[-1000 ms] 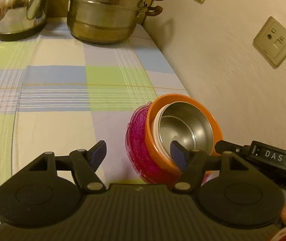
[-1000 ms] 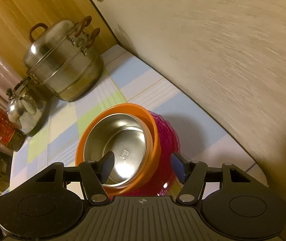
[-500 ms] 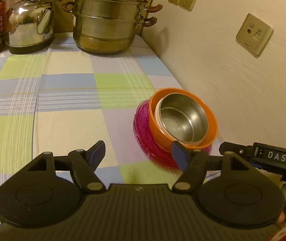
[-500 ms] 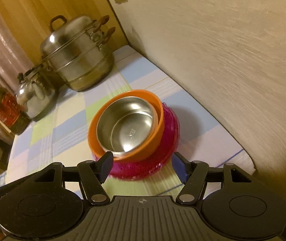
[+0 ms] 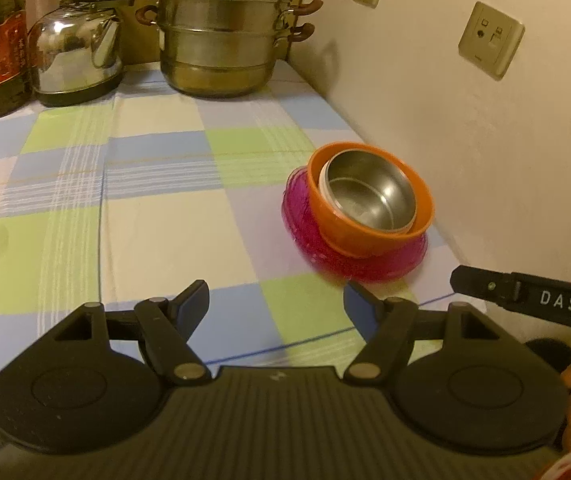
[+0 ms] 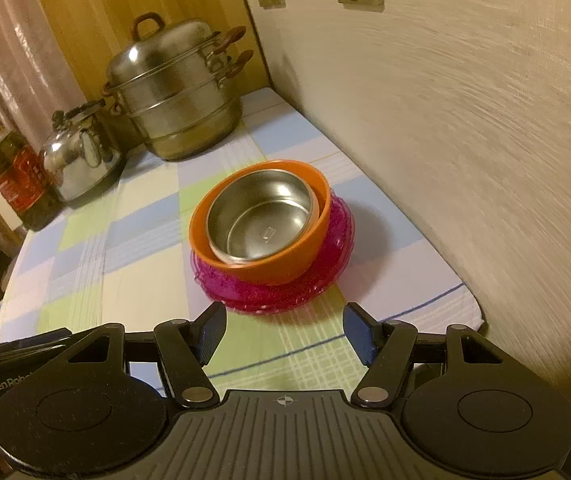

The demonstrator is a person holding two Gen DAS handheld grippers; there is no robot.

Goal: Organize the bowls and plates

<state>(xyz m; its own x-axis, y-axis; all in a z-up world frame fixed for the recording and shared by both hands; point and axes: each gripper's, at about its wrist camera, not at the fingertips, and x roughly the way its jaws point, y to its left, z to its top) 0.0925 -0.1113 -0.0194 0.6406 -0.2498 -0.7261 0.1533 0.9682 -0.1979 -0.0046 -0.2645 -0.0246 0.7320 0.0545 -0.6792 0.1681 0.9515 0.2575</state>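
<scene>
Now both tongs, left gripper (image 5: 276,300) and right gripper (image 6: 284,326), gape empty before the nested steel bowl (image 6: 261,216), orange plastic bowl (image 6: 317,236) and pink glass bowl (image 6: 337,264); "DAS" reads on the black right gripper's side.

"DAS" stands on the right gripper (image 5: 557,302); "Gen Rob" on the left gripper (image 6: 9,386).

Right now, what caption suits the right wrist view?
Open right gripper facing nested steel bowl, orange bowl and pink dish.

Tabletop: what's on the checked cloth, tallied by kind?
Bowls, nested together: 3 (steel bowl, orange bowl, pink bowl)
Steamer pot: 1
Kettle: 1
Oil bottle: 1
Total: 6
</scene>
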